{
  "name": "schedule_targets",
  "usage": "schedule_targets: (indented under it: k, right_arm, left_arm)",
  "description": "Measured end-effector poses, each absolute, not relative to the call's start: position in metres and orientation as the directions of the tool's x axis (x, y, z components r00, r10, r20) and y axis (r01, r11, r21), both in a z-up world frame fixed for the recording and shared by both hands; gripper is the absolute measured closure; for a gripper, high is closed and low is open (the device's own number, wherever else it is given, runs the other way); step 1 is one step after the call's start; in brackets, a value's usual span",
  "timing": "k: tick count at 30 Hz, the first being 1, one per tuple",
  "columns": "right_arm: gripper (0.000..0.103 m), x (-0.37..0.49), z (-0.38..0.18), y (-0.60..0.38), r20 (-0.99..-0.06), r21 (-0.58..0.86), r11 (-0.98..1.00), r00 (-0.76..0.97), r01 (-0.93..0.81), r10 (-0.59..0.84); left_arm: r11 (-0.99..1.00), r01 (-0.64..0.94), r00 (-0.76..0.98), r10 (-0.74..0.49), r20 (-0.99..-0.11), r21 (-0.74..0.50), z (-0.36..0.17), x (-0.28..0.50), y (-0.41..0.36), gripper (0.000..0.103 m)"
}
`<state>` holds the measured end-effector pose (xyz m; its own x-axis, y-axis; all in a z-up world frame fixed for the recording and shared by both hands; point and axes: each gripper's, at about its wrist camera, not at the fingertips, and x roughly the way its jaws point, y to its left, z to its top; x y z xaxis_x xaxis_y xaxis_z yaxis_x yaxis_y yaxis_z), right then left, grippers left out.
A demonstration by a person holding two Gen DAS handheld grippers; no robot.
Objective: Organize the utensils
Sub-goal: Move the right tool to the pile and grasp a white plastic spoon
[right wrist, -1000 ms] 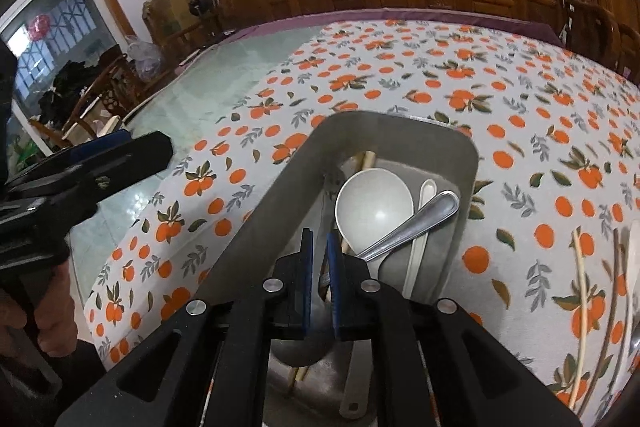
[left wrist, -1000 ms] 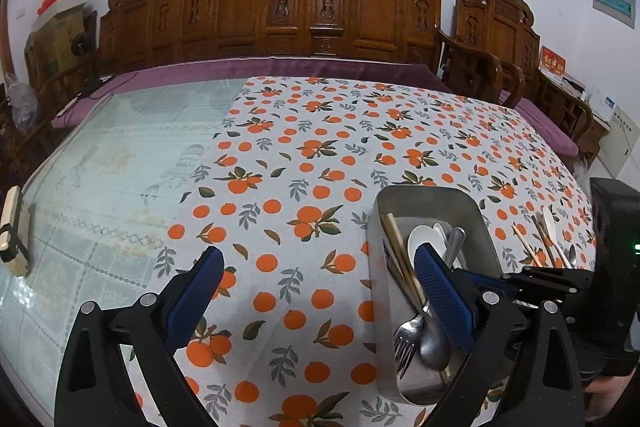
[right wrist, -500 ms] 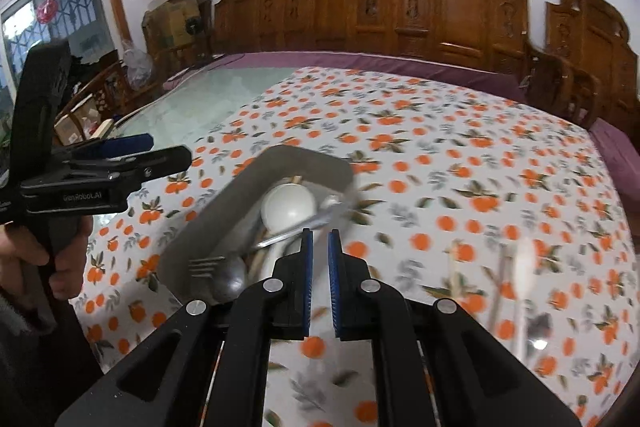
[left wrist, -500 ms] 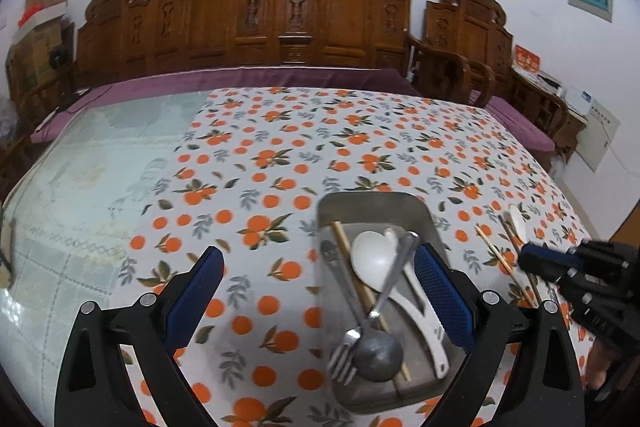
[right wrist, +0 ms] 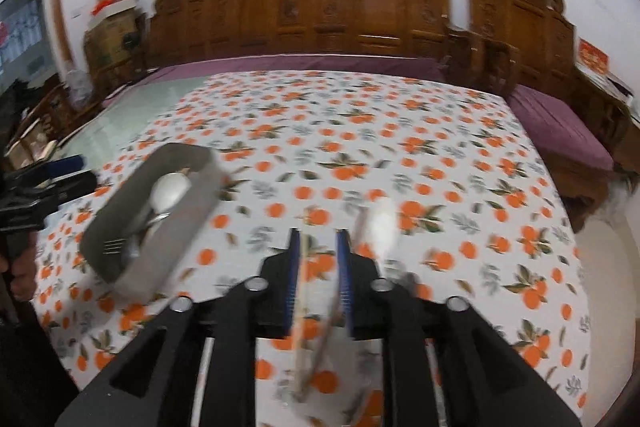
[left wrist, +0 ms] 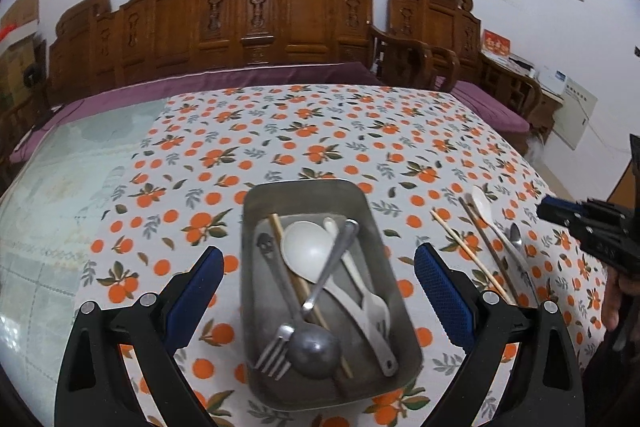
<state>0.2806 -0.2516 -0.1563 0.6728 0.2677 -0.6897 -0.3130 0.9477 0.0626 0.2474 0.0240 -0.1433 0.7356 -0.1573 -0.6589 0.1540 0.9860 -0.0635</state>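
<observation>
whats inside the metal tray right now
The metal tray holds a white ladle, a fork, a metal spoon, a white spoon and a wooden chopstick. They overlap, so anything beneath them and part of the tray floor is hidden.

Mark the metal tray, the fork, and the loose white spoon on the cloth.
metal tray [left wrist: 308,187], left wrist view, far rim.
fork [left wrist: 274,353], left wrist view, tines.
white spoon [left wrist: 482,202], left wrist view, bowl.

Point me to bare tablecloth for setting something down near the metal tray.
Free: the cloth left of the metal tray, toward the glass tabletop, and the wide stretch beyond it toward the wooden bench. Crowded: right of the tray, where chopsticks, a white spoon and a metal spoon lie.
</observation>
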Motion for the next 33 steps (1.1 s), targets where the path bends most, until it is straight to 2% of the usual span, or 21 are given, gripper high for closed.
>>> schedule_targets:
  k: [6, 9, 22, 30, 33]
  right_arm:
    - [0.078, 0.287, -0.185, -0.282, -0.719, 0.037, 0.973, 0.670, -0.229, 0.184]
    - [0.078, 0.290, -0.203, -0.294, -0.747, 0.079, 0.976, 0.636, -0.203, 0.193]
    - [0.079, 0.324, -0.233, -0.263, -0.803, 0.031, 0.945, 0.554, -0.326, 0.218]
    - [0.079, 0.339, -0.245, -0.260, -0.840, 0.013, 0.939, 0.505, -0.344, 0.197]
    - [0.091, 0.340, -0.246, -0.257, -0.840, -0.007, 0.936, 0.509, -0.352, 0.185]
  left_arm:
    - [0.979, 0.190, 0.732, -0.194, -0.653, -0.078, -0.144, 0.240, 0.005, 0.011]
    - [0.976, 0.205, 0.730, -0.202, -0.653, -0.072, -0.145, 0.236, -0.003, 0.011]
    - [0.972, 0.231, 0.719, -0.192, -0.668, -0.030, -0.152, 0.231, -0.031, 0.011]
    - [0.974, 0.225, 0.709, -0.170, -0.685, -0.009, -0.157, 0.230, -0.043, 0.011]
    - [0.973, 0.230, 0.694, -0.167, -0.700, -0.003, -0.160, 0.228, -0.055, 0.011]
